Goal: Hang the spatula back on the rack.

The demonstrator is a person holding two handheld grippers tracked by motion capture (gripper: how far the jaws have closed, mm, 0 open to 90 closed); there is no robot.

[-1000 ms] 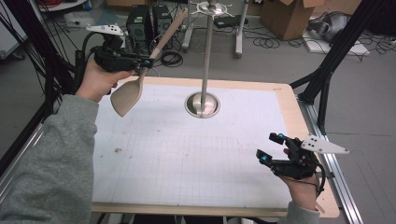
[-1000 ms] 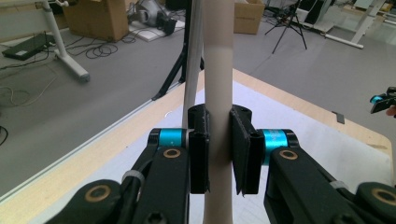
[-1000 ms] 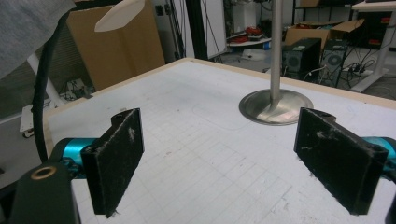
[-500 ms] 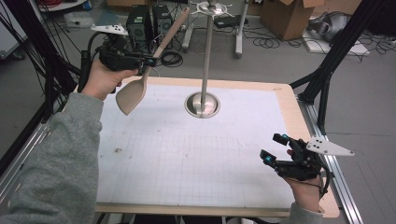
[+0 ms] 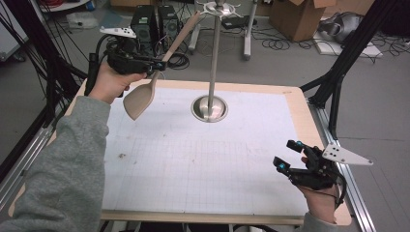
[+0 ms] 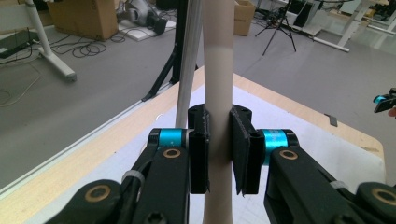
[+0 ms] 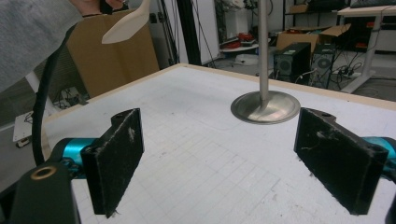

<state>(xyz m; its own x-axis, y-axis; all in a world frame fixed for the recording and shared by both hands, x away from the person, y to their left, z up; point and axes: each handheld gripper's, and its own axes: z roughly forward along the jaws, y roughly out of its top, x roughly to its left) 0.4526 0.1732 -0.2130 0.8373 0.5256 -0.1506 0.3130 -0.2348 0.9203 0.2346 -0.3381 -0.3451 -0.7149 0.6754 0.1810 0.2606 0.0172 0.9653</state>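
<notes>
The left gripper [image 5: 153, 64] is clamped on the handle of a beige spatula [image 5: 145, 92] above the table's [image 5: 290, 96] far-left corner. The spatula's long axis is tilted, blade down and near-left, handle up and far-right, beside the metal stand [image 5: 212, 72]. The right gripper [image 5: 289, 155] stands wide, holding nothing, near-right.

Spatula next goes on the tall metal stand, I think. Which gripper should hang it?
Probably the left gripper: it is clamped on the spatula, lifted near the stand. The right gripper is open, far away.
</notes>
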